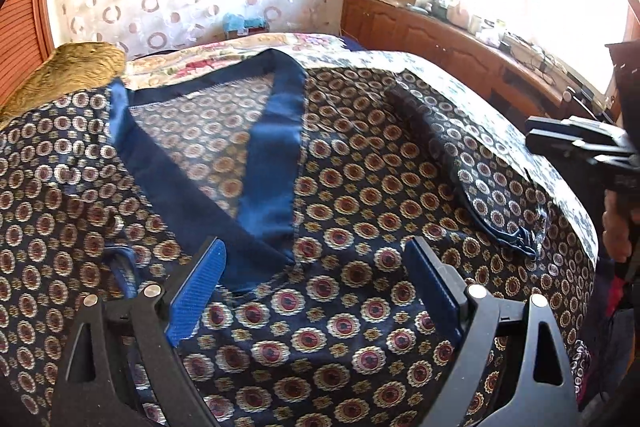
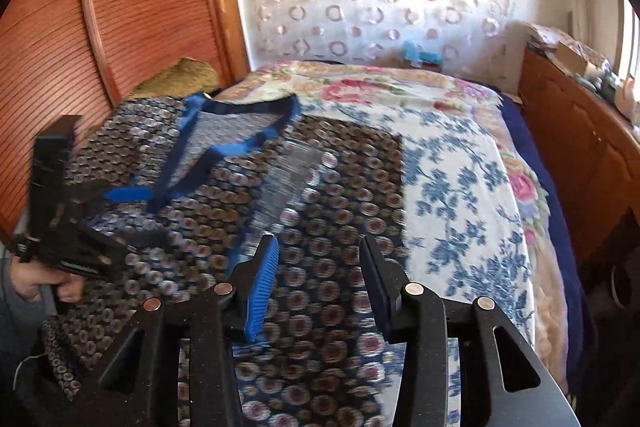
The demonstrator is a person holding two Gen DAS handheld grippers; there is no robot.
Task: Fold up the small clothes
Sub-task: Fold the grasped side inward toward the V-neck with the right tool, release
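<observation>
A dark navy garment with a medallion print and a blue V-neck band point(image 1: 276, 147) lies spread on the bed; it also shows in the right wrist view point(image 2: 320, 195). Its right sleeve is folded in over the body point(image 1: 472, 163). My left gripper point(image 1: 316, 267) is open and empty, just above the chest below the V-neck. My right gripper point(image 2: 320, 267) is open and empty over the garment's lower right part. The right gripper shows at the right edge of the left wrist view point(image 1: 576, 143). The left gripper shows at the left in the right wrist view point(image 2: 80, 227).
The bed has a floral blanket point(image 2: 460, 155). An olive furry cushion point(image 1: 76, 71) lies at the head by a wooden headboard point(image 2: 120, 7). A wooden cabinet point(image 1: 440, 35) with clutter runs along the bed's right side, under a bright window.
</observation>
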